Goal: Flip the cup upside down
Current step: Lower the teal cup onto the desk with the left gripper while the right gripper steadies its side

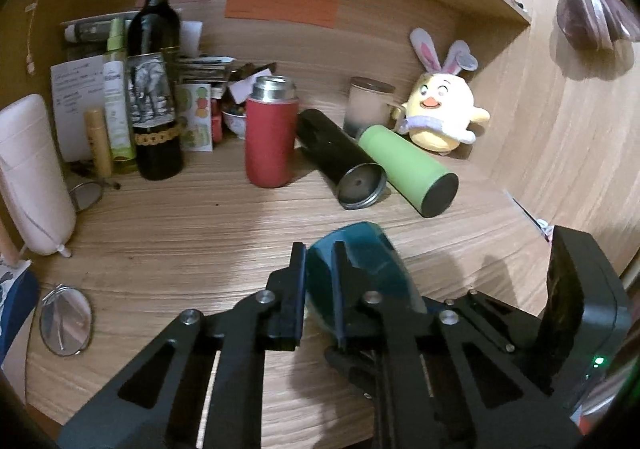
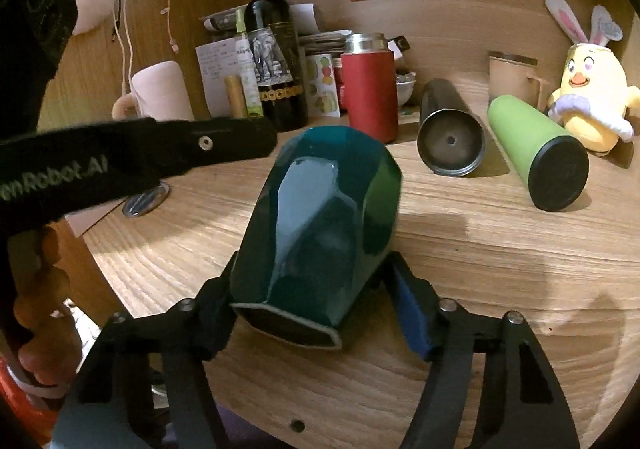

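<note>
A faceted teal cup is held tilted above the wooden desk, rim towards the right wrist camera and base pointing away. My right gripper is shut on the cup, its fingers pressing both sides near the rim. In the left wrist view the same cup sits just right of my left gripper, whose two fingers stand close together with one finger against the cup wall. Nothing shows between them. The left gripper also shows in the right wrist view as a black bar at the cup's left.
On the desk behind stand a red thermos, a wine bottle and a frosted jar. A black flask and a green flask lie on their sides. A plush chick sits far right. Small mirrors lie at left.
</note>
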`<state>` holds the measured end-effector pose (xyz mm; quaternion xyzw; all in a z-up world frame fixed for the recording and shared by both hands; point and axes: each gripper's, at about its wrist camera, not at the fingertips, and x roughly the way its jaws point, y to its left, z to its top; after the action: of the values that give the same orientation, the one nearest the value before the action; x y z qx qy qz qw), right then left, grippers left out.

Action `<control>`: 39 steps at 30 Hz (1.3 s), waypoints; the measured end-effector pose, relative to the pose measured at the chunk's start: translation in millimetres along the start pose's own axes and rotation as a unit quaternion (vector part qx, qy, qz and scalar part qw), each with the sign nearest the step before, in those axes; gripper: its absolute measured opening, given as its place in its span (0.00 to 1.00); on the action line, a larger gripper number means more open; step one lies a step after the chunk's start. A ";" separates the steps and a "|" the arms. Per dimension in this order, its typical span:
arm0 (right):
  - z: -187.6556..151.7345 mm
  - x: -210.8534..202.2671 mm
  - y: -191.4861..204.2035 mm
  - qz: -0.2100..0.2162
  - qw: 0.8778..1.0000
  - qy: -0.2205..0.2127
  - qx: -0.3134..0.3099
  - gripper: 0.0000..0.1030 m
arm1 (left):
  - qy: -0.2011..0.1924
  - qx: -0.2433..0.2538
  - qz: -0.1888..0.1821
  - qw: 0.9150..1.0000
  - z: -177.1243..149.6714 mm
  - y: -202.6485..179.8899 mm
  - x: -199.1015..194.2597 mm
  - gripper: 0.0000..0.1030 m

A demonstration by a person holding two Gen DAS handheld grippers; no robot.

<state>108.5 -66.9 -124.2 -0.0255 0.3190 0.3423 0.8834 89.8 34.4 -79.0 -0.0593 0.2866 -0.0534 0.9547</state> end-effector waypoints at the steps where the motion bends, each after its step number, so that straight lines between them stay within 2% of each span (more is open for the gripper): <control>1: -0.6 -1.2 0.1 0.000 1.000 0.000 -0.001 0.60 | 0.001 0.002 0.000 1.000 -0.4 -2.2 1.1 0.10; 20: 7.4 -28.0 0.9 -0.014 0.999 -0.023 -0.016 0.59 | -0.001 -0.005 -0.010 1.000 10.4 1.2 11.2 0.08; 28: 13.1 -25.7 8.9 -0.010 0.999 -0.025 -0.035 0.59 | -0.002 0.004 -0.026 1.000 14.7 6.4 14.1 0.07; 34: 18.5 -20.6 12.4 -0.008 0.999 -0.026 -0.043 0.58 | 0.006 -0.009 -0.041 0.999 18.9 19.2 20.3 0.06; 39: 20.7 -17.0 12.8 -0.008 0.999 -0.026 -0.045 0.58 | 0.004 -0.011 -0.040 0.999 20.8 25.6 23.7 0.06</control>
<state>102.2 -61.7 -95.7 -0.0585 0.2804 0.3496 0.8921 122.7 58.2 -78.3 -0.0808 0.2882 -0.0886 0.9500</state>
